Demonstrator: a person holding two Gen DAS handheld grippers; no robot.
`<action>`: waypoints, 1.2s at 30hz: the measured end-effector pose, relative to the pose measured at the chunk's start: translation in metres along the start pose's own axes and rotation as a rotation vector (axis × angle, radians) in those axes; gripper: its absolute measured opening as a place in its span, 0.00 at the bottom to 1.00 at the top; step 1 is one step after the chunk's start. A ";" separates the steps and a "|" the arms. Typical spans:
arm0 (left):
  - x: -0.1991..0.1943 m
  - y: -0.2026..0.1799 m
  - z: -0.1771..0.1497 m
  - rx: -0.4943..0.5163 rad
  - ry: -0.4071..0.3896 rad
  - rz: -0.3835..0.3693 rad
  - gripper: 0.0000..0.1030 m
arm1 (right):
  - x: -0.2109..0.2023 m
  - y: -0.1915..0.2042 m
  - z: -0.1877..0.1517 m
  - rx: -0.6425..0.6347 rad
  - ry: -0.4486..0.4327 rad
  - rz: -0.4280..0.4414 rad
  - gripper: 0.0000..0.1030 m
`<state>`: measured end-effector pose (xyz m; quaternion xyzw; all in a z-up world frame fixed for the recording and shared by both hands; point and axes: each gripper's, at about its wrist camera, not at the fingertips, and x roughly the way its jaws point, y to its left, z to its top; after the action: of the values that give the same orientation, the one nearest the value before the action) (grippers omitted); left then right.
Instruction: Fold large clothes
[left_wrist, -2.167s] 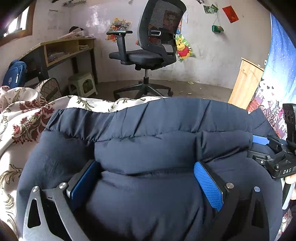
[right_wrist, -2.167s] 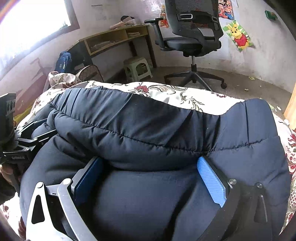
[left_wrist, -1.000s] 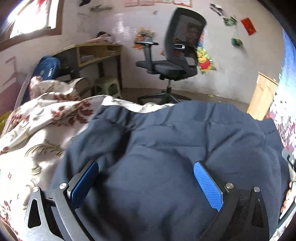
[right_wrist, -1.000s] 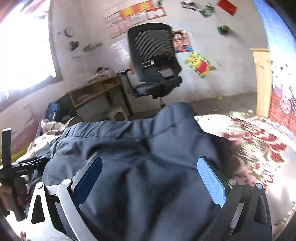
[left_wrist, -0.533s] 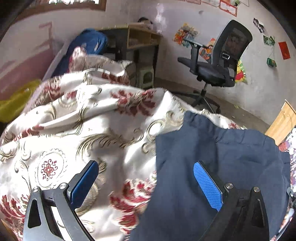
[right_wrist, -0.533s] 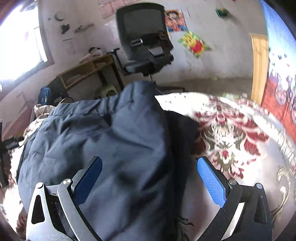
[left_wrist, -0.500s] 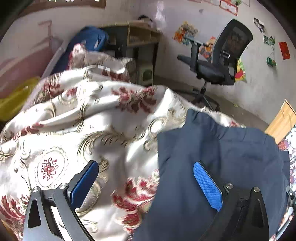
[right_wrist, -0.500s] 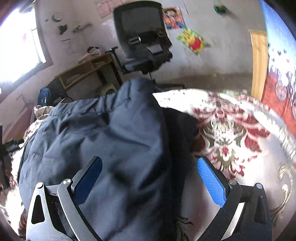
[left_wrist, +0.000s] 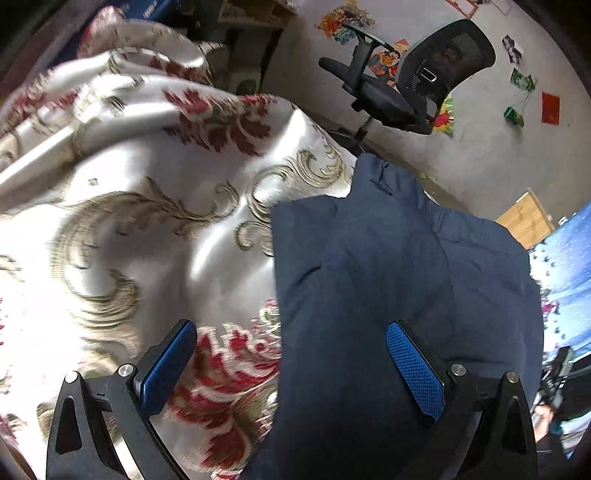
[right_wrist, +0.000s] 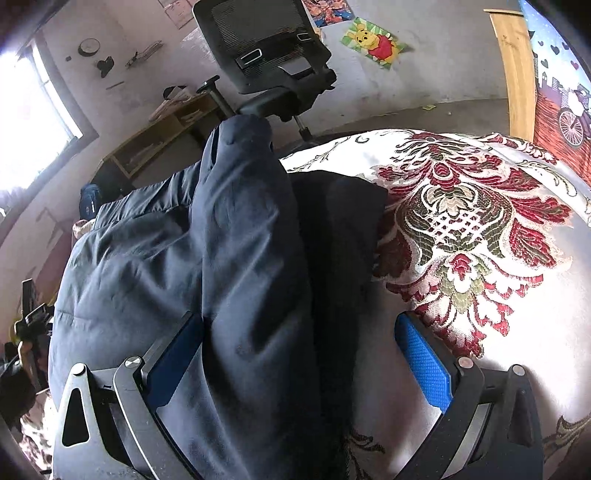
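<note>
The dark blue padded jacket (left_wrist: 399, 280) lies on the bed, on top of the white bedspread (left_wrist: 147, 206) with red and gold patterns, and appears already folded into a thick bundle. Your left gripper (left_wrist: 291, 362) hangs above the jacket's left edge with its jaws spread wide and nothing between them: one blue pad is over the bedspread, the other over the dark fabric. Your right gripper (right_wrist: 299, 354) is likewise spread and empty, straddling the jacket's right side, where a raised ridge of fabric runs away from the camera; its left pad lies close against the cloth, but the jaws are not pinching it. Expect the jacket to handle as a soft, bulky, springy item. The filling will likely compress under the pads and push back, so a fold may tend to open again unless pressed flat. The shell looks smooth and may slip, so take a deep bite rather than a fingertip pinch. Judged from these views, the best holds are the two outer edges, where stacked layers form a firm lip, or the stitched seams across the quilting. Grip all layers together; catching only the top layer would probably peel the bundle apart. Keep the pads clear of the bedspread beneath.
</note>
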<state>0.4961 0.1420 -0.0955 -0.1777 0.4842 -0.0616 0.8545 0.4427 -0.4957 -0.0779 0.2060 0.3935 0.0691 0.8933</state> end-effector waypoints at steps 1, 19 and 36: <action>0.004 0.001 0.000 -0.003 0.005 -0.012 1.00 | -0.001 0.001 0.000 -0.002 0.003 0.005 0.99; 0.047 0.002 -0.006 0.001 0.148 -0.252 1.00 | 0.007 0.001 0.004 -0.022 0.018 0.040 0.99; 0.039 -0.015 -0.004 -0.032 0.187 -0.243 0.53 | 0.015 0.004 0.009 0.065 0.115 0.124 0.66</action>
<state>0.5139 0.1160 -0.1231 -0.2421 0.5376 -0.1731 0.7890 0.4592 -0.4907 -0.0807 0.2546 0.4327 0.1234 0.8560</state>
